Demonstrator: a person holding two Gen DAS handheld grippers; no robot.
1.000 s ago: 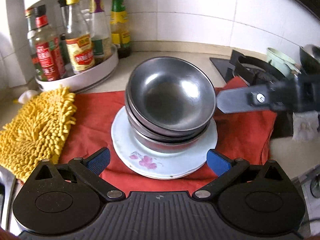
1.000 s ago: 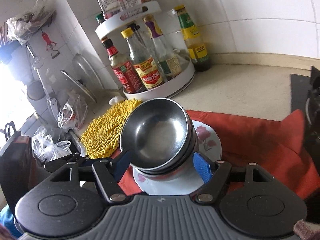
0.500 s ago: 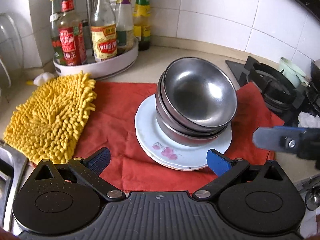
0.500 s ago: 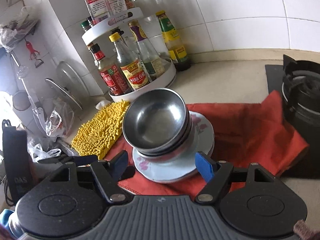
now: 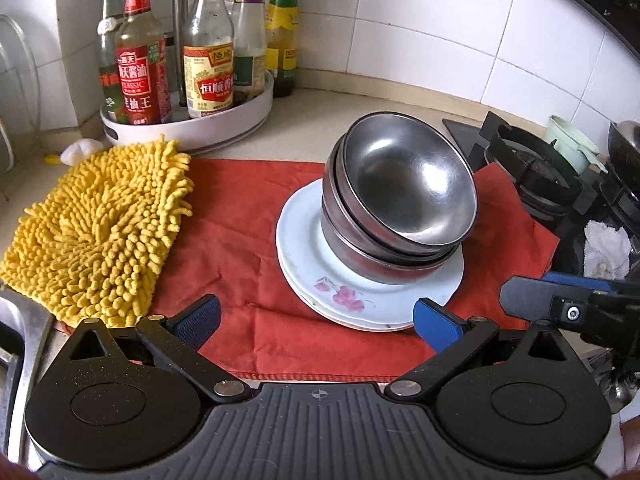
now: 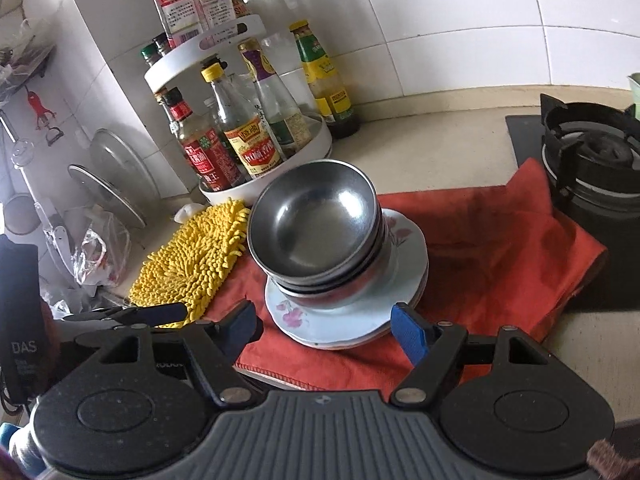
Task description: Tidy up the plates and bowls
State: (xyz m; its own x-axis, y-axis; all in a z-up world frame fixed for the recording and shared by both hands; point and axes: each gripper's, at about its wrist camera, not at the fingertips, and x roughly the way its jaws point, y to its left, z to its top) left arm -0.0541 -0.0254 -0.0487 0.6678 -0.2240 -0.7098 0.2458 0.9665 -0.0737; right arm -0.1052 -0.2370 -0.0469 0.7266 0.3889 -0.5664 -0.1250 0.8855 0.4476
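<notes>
1. Left wrist view: red cloth spread over the counter, carrying white flowered plates with nested steel bowls stacked on top, leaning a little toward the stove. Sits farther off than a second ago, smaller in both views.
2. Pulled back from the stack on both sides: left gripper near the cloth's front edge, tongs apart, nothing between; right gripper likewise spread and empty, well short of the plates. Tip of the right one, seen a second ago just beside the top bowl's rim, now low at the frame's right edge.
3. Meaning, as a judgement: stacking probably finished, both tools withdrawing; nothing left loose on the cloth.
4. Yellow mitt beside the plates, untouched; bottle rack behind.
5. Hard to tell: number of plates under the bowls, exact bowl count, and whether the tilted top bowl seats fully. Stove cut off at the right.
</notes>
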